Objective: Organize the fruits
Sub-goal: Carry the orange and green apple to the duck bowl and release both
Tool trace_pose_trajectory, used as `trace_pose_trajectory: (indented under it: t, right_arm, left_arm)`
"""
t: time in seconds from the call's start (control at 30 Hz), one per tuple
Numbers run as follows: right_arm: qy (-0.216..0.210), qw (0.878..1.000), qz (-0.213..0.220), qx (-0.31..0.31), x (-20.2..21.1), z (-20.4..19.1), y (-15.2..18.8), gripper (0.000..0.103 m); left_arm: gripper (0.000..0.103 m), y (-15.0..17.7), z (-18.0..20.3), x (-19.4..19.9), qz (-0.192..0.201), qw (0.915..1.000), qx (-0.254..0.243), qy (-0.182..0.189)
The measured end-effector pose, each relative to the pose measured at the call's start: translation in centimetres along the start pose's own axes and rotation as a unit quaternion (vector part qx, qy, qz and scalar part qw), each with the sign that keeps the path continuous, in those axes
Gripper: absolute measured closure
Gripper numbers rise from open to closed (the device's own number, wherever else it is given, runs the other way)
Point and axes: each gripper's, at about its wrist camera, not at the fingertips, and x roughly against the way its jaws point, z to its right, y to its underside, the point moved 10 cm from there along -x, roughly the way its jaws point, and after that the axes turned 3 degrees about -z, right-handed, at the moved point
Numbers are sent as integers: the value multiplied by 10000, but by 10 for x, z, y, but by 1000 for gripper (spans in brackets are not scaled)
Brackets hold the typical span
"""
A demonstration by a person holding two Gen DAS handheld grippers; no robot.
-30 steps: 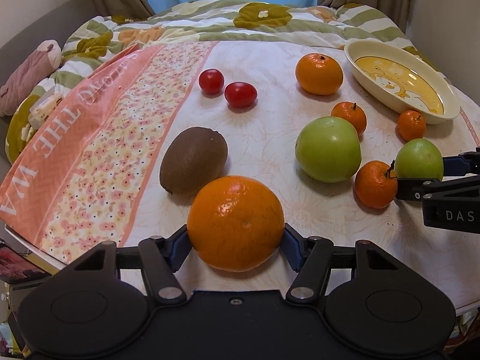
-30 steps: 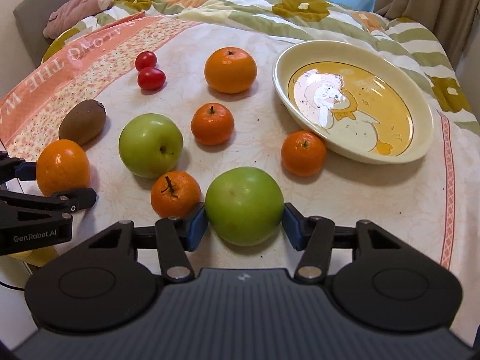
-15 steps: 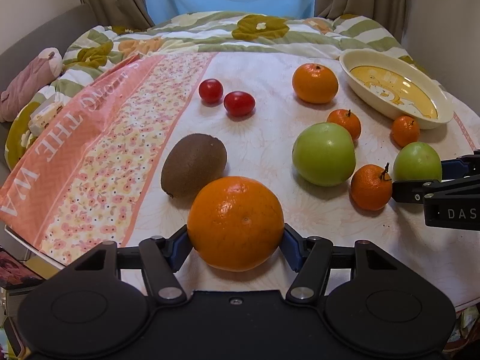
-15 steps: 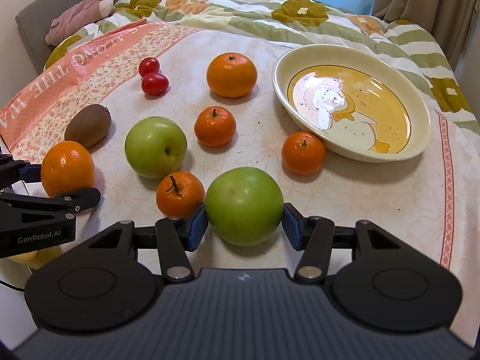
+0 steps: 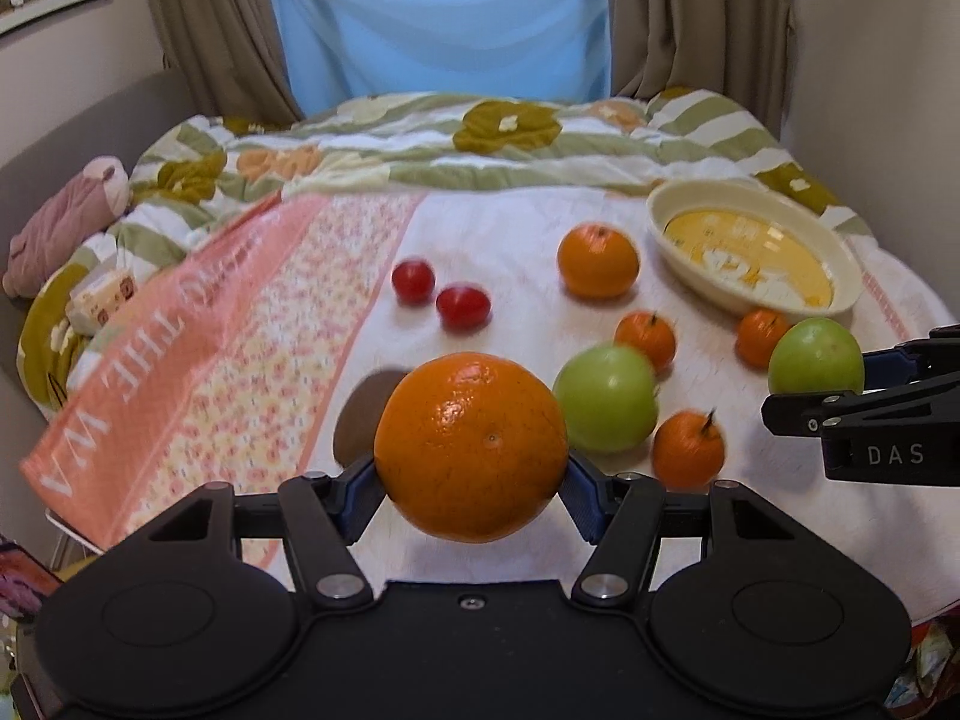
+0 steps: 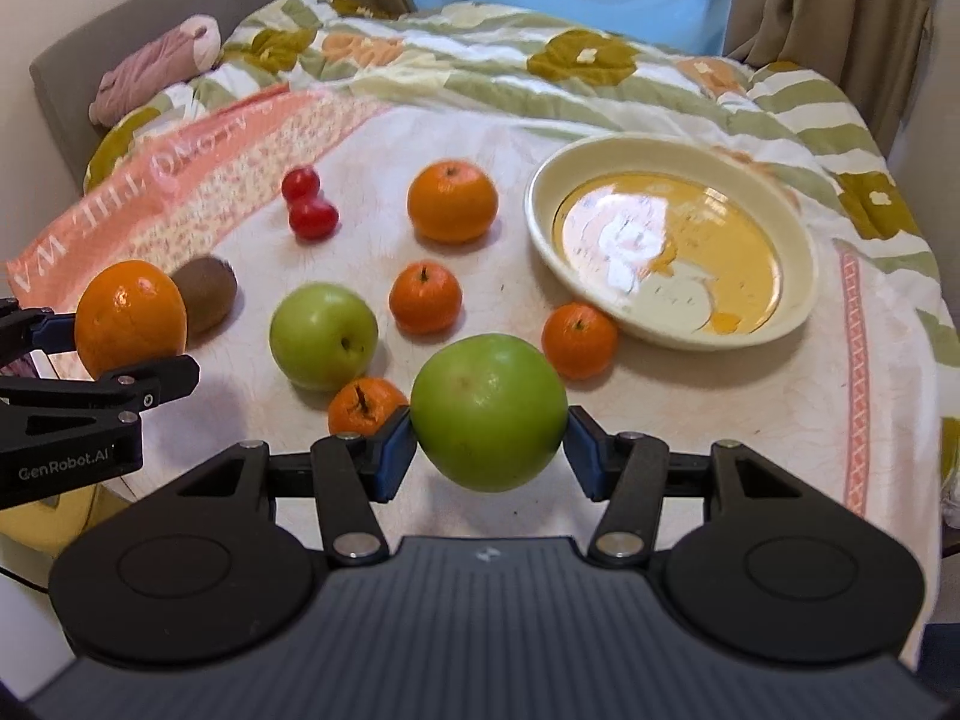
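Note:
My left gripper (image 5: 471, 483) is shut on a large orange (image 5: 471, 447), held clear above the table near the front left. My right gripper (image 6: 489, 444) is shut on a green apple (image 6: 489, 411), also lifted off the cloth. Each gripper shows in the other's view: the held orange (image 6: 129, 315) at the left, the held apple (image 5: 816, 357) at the right. On the cloth lie a second green apple (image 6: 324, 336), a big orange (image 6: 453, 201), three small tangerines (image 6: 425, 298), two red tomatoes (image 6: 312, 216) and a kiwi (image 6: 204, 294). The cream dish (image 6: 780, 324) at the right back holds nothing.
A flowered quilt (image 6: 540, 78) is bunched along the far side of the table, with a pink cloth roll (image 6: 150, 72) at the far left. A pink banner strip (image 5: 180, 336) runs down the left side. Curtains and a window stand behind.
Both grippers have risen with their fruit, the orange and the apple now off the cloth. The views tilted up, showing more of the window and curtains.

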Motion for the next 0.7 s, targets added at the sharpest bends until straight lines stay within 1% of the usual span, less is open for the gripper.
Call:
trace_pose_trajectory:
  t: [0.23, 0.4, 0.53, 0.7]
  right_arm:
    - [100, 9990, 412, -121, 43, 17, -30, 35]
    - [142, 9976, 535, -405, 67, 36, -50, 35]
    - [226, 9947, 586, -819, 74, 59, -66, 35]
    - [549, 9887, 592, -1265, 72, 95, -86, 35]
  left_arm:
    - [37, -43, 11, 28, 297, 9994, -136, 123]
    - [37, -79, 25, 38, 553, 9973, -362, 325]
    - [37, -111, 41, 33, 692, 9938, -664, 555]
    - [37, -150, 65, 8, 780, 9865, -1085, 944]
